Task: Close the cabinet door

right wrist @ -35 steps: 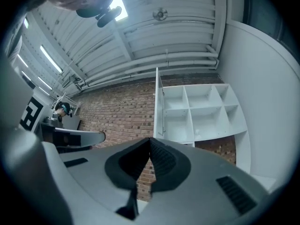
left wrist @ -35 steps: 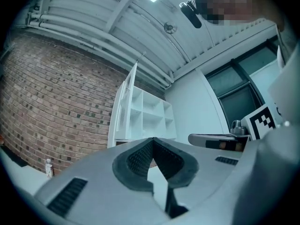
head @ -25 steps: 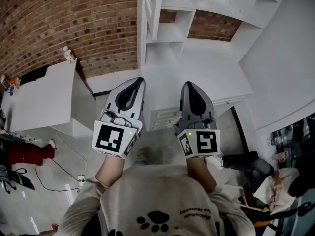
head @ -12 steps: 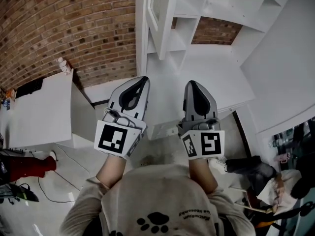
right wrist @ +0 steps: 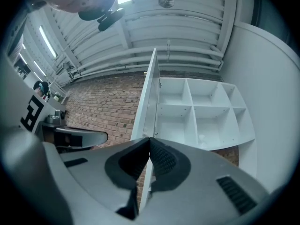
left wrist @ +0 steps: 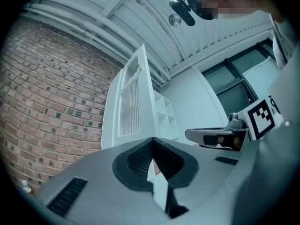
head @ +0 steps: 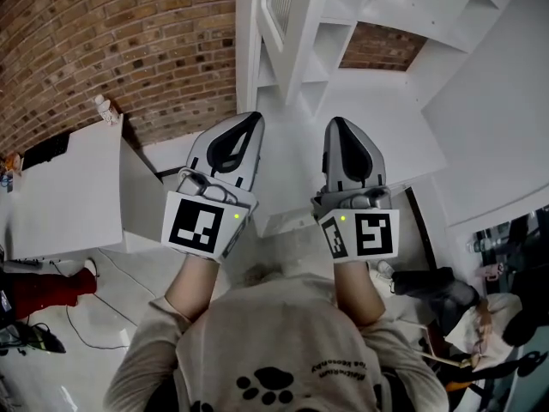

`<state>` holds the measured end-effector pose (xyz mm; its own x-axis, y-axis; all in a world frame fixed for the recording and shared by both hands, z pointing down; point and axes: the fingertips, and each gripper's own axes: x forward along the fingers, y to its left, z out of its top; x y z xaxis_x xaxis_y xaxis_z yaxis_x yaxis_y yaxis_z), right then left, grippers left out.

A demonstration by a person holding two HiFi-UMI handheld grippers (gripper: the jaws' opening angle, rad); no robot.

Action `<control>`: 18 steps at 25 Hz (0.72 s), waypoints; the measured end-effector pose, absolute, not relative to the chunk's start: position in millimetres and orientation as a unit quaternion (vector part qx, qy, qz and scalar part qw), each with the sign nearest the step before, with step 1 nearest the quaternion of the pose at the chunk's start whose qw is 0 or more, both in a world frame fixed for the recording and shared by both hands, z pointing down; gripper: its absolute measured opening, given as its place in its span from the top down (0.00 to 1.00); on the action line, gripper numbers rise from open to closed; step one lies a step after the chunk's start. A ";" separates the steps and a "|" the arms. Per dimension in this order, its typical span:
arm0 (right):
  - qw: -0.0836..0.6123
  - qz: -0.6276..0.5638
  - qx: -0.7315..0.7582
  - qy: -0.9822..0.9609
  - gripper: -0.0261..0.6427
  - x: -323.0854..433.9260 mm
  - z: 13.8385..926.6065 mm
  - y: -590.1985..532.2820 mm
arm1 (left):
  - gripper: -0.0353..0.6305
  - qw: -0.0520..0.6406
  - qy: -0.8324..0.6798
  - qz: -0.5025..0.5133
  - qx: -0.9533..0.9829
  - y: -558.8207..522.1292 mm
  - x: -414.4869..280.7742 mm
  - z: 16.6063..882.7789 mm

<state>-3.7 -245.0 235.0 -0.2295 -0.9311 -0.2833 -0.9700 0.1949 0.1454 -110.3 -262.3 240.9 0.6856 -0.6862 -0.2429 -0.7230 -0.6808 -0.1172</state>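
White cabinet door (head: 287,33) stands open beyond left gripper (head: 252,120) and right gripper (head: 334,124), jaws together.

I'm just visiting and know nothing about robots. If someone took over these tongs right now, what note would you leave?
Left tongs: shut, empty.
Right tongs: shut, empty.
Both held side by side, pointing toward the white cabinet, touching nothing.
Cabinet door: open, swung out from the cabinet, ahead of both tongs.
Done: nothing yet.
Left: reach the door and push it closed.
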 end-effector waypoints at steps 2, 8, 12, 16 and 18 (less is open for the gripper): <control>0.067 0.153 -0.614 0.771 0.94 -3.5 230.0 -248.1 | 0.94 0.104 0.389 0.090 -0.911 -264.5 -110.5 237.8; 0.076 0.164 -0.596 0.783 0.94 -7.2 213.1 -257.8 | 0.94 0.109 0.396 0.095 -0.907 -268.7 -109.3 227.6; 0.075 0.173 -0.580 0.792 0.94 -10.0 200.6 -264.2 | 0.94 0.115 0.405 0.102 -0.901 -272.6 -108.0 214.0; 0.080 0.190 -0.572 0.794 0.94 -10.5 185.8 -266.6 | 0.94 0.126 0.407 0.107 -0.899 -275.3 -104.0 201.6; 0.084 0.195 -0.567 0.796 0.94 -9.7 178.1 -267.9 | 0.94 0.133 0.403 0.106 -0.899 -274.9 -100.2 196.7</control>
<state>-9.7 -267.9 178.1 -0.3438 -0.8695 -0.3548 -0.9350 0.2816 0.2157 -100.2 -274.9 196.7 0.6528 -0.6962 -0.2986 -0.7529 -0.6398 -0.1542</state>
